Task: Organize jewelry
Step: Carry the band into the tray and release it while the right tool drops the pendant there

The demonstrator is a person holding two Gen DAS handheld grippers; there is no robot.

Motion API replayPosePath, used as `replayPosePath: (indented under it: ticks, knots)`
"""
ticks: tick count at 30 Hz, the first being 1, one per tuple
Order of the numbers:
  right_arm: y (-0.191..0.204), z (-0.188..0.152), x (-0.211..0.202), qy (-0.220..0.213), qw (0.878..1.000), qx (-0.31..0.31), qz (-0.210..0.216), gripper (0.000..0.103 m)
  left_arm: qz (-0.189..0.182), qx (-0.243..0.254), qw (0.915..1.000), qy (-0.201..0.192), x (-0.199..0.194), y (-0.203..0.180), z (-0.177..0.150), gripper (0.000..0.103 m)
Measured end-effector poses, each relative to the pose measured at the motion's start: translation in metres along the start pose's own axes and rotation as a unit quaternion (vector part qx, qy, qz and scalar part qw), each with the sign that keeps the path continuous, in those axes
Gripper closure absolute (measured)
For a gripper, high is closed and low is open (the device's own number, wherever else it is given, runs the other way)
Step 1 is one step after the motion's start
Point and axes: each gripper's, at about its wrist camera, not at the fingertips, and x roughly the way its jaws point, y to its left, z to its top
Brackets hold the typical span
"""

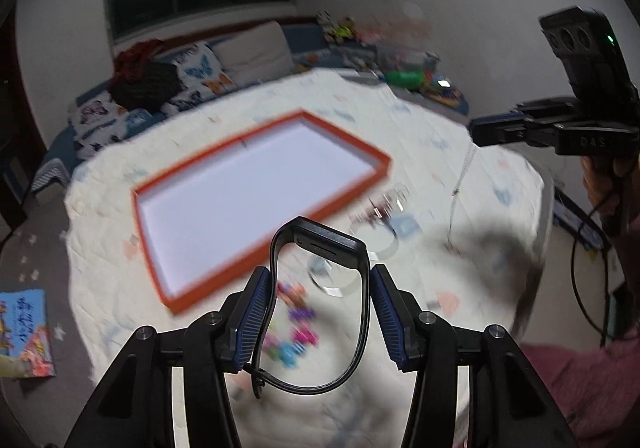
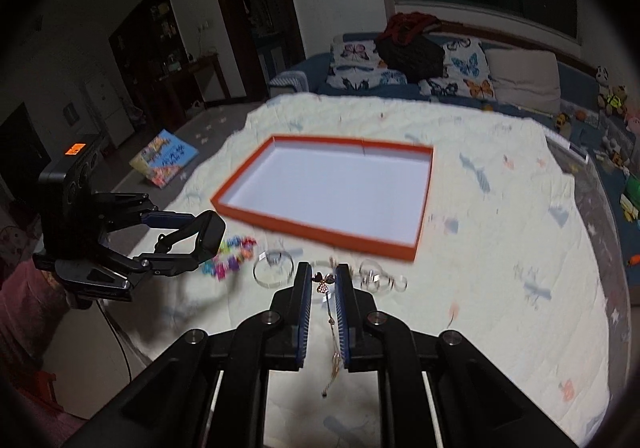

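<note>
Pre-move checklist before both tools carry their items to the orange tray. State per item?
1. Left tool holds the black watch: ok, strap loop sits between the pads.
2. Right tool holds the thin chain: ok, nearly shut, chain dangles below.
3. Orange tray free to receive: ok, white floor looks bare.
4. Loose items left on the quilt: not ok, colourful bead bracelet and clear rings remain.
5. Chain clear of the rings: cannot tell, blur.
6. Tools apart from each other: ok.
</note>
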Motion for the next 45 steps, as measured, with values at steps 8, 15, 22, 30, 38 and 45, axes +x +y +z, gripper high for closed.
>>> replayPosePath:
  ticks: [8, 15, 22, 30, 38, 45]
  knots:
    - [-0.006, 0.049, -0.017, -0.061, 0.998, -0.019, -0.017, 0.089, 0.042, -0.046, 0.9976, -0.03, -0.01, 0.047, 0.055, 0.049]
    - [-0.017, 0.09, -0.021, -0.098, 0.994, -0.024, -0.03, 0.089, 0.061, -0.086, 0.9938, -0.035, 0.005, 0.091, 0.09, 0.049]
    - [-0.031, 0.103, 0.012, -0.08, 0.995, -0.019, -0.052, 0.089, 0.055, -0.143, 0.9882, -0.007, 0.052, 0.122, 0.089, 0.049]
    - [-0.047, 0.082, 0.059, -0.022, 0.998, 0.001, -0.057, 0.089, 0.043, -0.179, 0.9822, 0.037, 0.101, 0.133, 0.054, 0.049]
    - [-0.051, 0.045, 0.11, 0.055, 0.997, 0.007, -0.06, 0.089, 0.051, -0.188, 0.9788, 0.063, 0.129, 0.136, 0.038, 0.048]
    - [-0.053, 0.03, 0.128, 0.084, 0.994, 0.006, -0.066, 0.089, 0.073, -0.193, 0.9751, 0.081, 0.143, 0.141, 0.033, 0.044]
